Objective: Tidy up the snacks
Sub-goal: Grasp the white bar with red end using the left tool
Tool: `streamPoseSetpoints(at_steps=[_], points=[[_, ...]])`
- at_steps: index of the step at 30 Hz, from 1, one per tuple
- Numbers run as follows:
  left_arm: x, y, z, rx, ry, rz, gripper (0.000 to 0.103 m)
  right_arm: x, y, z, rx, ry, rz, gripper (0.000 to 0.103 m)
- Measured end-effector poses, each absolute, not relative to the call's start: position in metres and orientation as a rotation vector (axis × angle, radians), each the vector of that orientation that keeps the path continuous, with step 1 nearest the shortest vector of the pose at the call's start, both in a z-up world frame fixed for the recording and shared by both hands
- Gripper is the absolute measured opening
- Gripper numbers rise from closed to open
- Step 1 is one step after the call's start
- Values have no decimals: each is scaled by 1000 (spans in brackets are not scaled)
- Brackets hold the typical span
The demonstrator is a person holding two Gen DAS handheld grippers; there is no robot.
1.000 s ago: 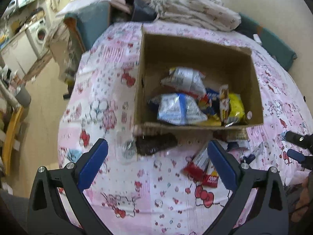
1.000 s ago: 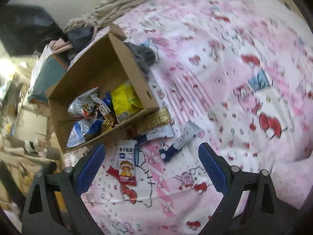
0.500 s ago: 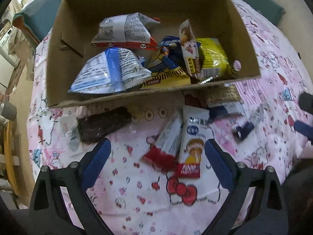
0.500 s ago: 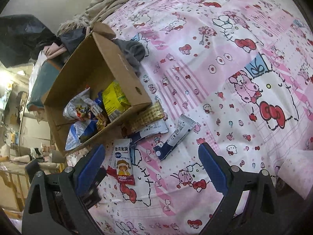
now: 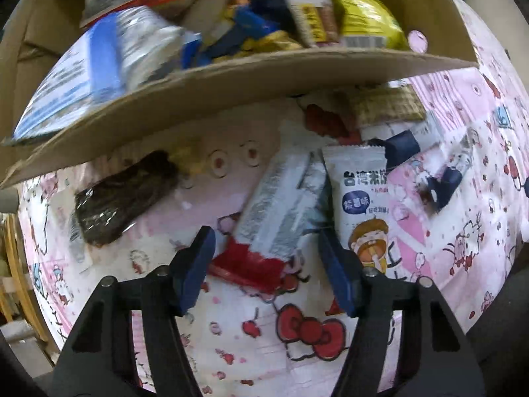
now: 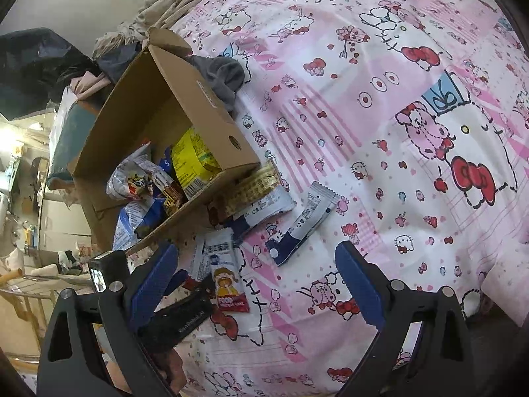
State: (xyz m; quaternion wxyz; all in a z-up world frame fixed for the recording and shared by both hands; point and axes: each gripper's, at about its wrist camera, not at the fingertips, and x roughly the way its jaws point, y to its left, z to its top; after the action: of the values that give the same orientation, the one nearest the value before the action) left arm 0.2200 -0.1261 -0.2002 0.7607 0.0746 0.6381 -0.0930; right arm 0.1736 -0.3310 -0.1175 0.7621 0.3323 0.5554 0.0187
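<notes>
An open cardboard box [image 5: 211,89] [image 6: 211,99] holds several snack bags on a pink Hello Kitty sheet. In front of it lie a silver-and-red wrapper [image 5: 277,218], a white rice-cracker pack [image 5: 360,205] [image 6: 224,268], a dark brown bar [image 5: 122,198], a wafer pack [image 5: 386,109] [image 6: 254,185] and a white-and-navy stick pack [image 5: 446,178] [image 6: 304,221]. My left gripper [image 5: 267,261] is low over the sheet, its jaws half closed either side of the silver-and-red wrapper's red end, not clamping it. My right gripper [image 6: 258,284] is open and empty, above the sheet right of the box.
A grey cloth [image 6: 224,76] lies against the box's far corner. Rumpled bedding [image 6: 172,3] is heaped beyond the box. Furniture and room clutter [image 6: 29,178] stand off the bed's left edge. The left gripper's body [image 6: 178,317] shows low in the right wrist view.
My left gripper has dropped close to the snacks in front of the box and narrowed its jaws around the silver-and-red wrapper. My right gripper has barely moved and stays open.
</notes>
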Motion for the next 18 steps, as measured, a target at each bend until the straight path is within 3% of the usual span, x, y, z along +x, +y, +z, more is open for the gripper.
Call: streamPoseSetpoints(at_steps=[1, 3, 18], points=[[221, -128, -200, 165, 1385, -210, 56, 173, -331, -118, 726, 1209, 38, 98], [223, -131, -199, 158, 1385, -224, 30, 174, -330, -120, 728, 1213, 35, 98], [167, -62, -151, -23, 1438, -132, 27, 181, -301, -129, 688, 1278, 112, 98]])
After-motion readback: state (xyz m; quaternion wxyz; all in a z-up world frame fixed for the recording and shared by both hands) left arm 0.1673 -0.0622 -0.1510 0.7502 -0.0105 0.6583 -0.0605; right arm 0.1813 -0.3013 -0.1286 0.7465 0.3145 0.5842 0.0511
